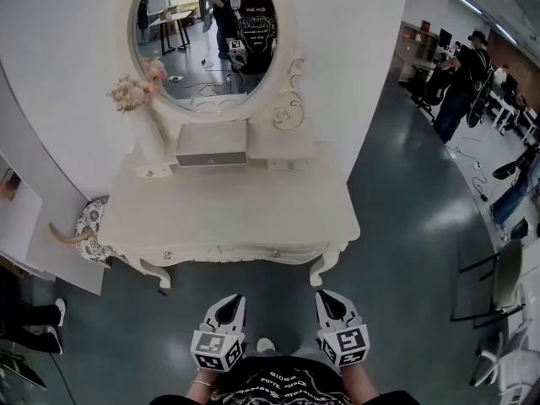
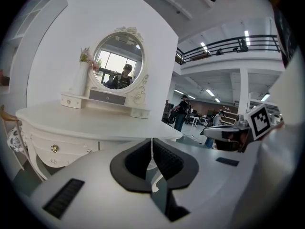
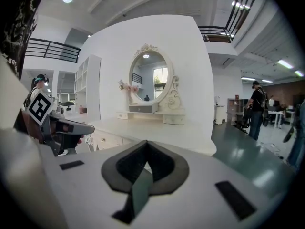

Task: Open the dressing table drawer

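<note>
Both jaws shut empty: left gripper (image 1: pixel 231 300), right gripper (image 1: pixel 326 297) over floor (image 1: pixel 405 226) facing dressing table (image 1: pixel 228 209)

The cream-white surface (image 1: pixel 228 205) stands on a dark, glossy floor (image 1: pixel 405 226), its back against a white wall panel (image 1: pixel 76 74). Most of its top is bare. Along the back edge sits a low riser (image 1: pixel 283 146) with a grey-fronted little drawer (image 1: pixel 211 156) in the middle, and an oval mirror (image 1: pixel 207 36) rises from it. On the riser's left end stands a white vase (image 1: pixel 150 137) of pink flowers (image 1: pixel 135 89). Below the front edge, two small knobs (image 1: pixel 166 255) show on the apron. Just left of the surface, a seat with a patterned cushion (image 1: pixel 91 222) rests on the floor.
</note>
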Motion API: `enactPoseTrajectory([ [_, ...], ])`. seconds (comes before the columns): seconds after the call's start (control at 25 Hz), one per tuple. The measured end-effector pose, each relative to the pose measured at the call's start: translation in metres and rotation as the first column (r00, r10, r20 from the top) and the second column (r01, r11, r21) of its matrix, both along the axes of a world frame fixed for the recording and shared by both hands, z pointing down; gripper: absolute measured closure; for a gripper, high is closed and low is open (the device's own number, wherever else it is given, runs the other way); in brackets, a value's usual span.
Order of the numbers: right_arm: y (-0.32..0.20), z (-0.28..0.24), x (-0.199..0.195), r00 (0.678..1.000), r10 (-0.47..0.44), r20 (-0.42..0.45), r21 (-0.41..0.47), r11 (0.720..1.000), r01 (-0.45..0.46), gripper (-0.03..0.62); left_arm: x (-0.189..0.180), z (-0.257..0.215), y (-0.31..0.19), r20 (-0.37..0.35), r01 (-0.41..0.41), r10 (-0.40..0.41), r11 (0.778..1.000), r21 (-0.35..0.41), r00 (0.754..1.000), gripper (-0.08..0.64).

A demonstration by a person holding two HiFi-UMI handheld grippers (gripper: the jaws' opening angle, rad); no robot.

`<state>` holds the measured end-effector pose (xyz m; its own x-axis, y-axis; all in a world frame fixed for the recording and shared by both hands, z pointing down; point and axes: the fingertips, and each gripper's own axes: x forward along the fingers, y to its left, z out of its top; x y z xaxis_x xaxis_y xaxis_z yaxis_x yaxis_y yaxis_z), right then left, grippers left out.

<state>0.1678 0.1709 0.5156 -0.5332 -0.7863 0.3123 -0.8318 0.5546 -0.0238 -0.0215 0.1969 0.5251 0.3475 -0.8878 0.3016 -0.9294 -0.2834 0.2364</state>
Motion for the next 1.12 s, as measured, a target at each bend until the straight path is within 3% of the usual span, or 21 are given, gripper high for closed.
enactPoseTrajectory([
  [0.56,-0.011,-0.002,-0.024,1.0,-0.007,0.017,0.018,1.0,0.007,0.583,-0.036,0.009,0.0,0.022,0.046,-0.045,0.999,-0.015,0.999,0.535],
  [1.12,-0.039,0.015,-0.028,0.995,-0.038,0.087,-0.05,0.998,0.042,0.583,-0.038,0.023,-0.017,0.071,0.064,-0.06,0.996,-0.056,0.996,0.535],
])
